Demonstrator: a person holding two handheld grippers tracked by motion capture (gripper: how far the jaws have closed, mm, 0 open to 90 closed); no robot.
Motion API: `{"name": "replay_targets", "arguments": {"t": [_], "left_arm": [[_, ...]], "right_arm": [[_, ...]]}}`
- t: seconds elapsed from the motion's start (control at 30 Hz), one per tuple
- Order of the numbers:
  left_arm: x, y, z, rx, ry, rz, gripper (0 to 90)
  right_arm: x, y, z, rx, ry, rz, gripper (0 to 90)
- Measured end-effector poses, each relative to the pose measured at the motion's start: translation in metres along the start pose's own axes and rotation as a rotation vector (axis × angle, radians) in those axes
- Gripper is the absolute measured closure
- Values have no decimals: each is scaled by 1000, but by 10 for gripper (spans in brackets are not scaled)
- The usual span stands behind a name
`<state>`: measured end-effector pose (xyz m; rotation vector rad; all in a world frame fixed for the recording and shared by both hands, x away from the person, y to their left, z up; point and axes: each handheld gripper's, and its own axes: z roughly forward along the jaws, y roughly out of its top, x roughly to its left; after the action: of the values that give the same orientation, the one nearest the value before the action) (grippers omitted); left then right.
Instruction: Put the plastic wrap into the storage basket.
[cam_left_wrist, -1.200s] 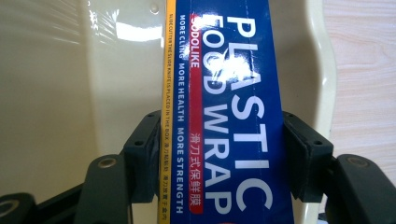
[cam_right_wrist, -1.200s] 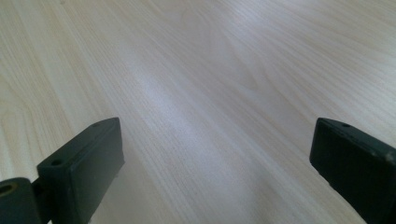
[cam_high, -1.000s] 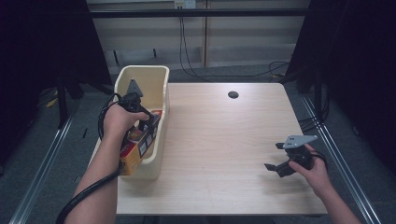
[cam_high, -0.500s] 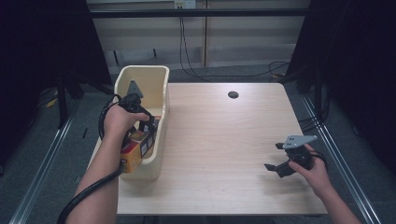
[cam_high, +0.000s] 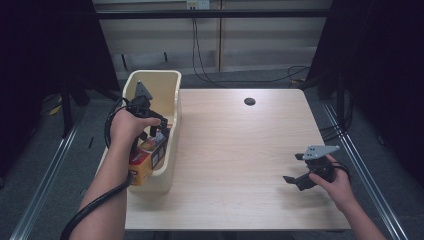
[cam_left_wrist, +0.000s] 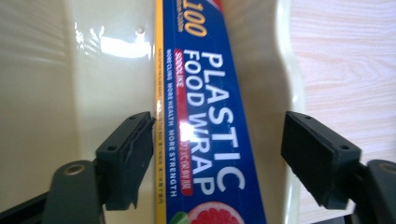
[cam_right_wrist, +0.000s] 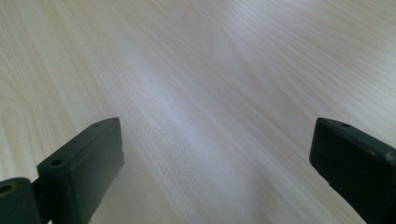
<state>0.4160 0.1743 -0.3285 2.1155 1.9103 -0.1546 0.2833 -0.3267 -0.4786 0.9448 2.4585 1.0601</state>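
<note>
On the worktop's left edge: a cream bin (cam_high: 172, 107) is stood, long side running away from the person; it is used as the landmark below.
Worktop: a pale wood-grain worktop (cam_high: 235, 150) is seen, with a small dark round hole (cam_high: 249, 101) set to the right of the bin's far end.
Plastic wrap box: a long blue box (cam_left_wrist: 205, 116) lettered "PLASTIC FOOD WRAP" is laid inside the bin, close to the wall nearest the bare wood; a yellow stripe is carried along one edge and a cut grapefruit is printed at its near end.
Left gripper: the left gripper (cam_high: 152, 129) is held over the middle of the bin, pointed down into it, with its grey plate toward the bin's far end.
Left jaws: in the left gripper view (cam_left_wrist: 217, 154) the jaws are seen spread apart, one on each side of the box; one pad is placed right at the yellow edge, the other is kept clear of the box, over the bin's wall.
Other contents: an orange and yellow carton (cam_high: 142, 162) is seen at the near end of the bin, partly hidden by the left hand (cam_high: 127, 127); whether it is touched cannot be told.
Right gripper: the right gripper (cam_high: 297, 172) is held well to the right of the bin, just above bare wood.
Right jaws: in the right gripper view (cam_right_wrist: 217, 163) the jaws are seen wide apart with nothing between them.
Cable: a black cable (cam_high: 95, 205) is trailed from the left gripper along the forearm.
</note>
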Motion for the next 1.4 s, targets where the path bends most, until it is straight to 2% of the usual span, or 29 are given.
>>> {"name": "replay_targets", "arguments": {"t": [0.17,0.37,0.73,0.97,1.2,1.4], "left_arm": [[-6,3,-10,-49,-20,27,189],[-17,5,-18,-67,-33,41,156],[-37,7,-30,-86,-62,92,150],[-55,7,-29,-89,-76,143,150],[-67,9,-23,-92,-88,166,142],[-79,9,-19,-81,-92,207,128]], "right_arm": [[0,0,-1,-2,-5,7,27],[0,0,-1,-5,-3,0,28],[0,1,-2,0,-1,-1,28],[1,2,-2,-2,4,-5,28],[1,2,-2,-5,4,-6,29],[1,2,-2,-1,3,-6,29]]}}
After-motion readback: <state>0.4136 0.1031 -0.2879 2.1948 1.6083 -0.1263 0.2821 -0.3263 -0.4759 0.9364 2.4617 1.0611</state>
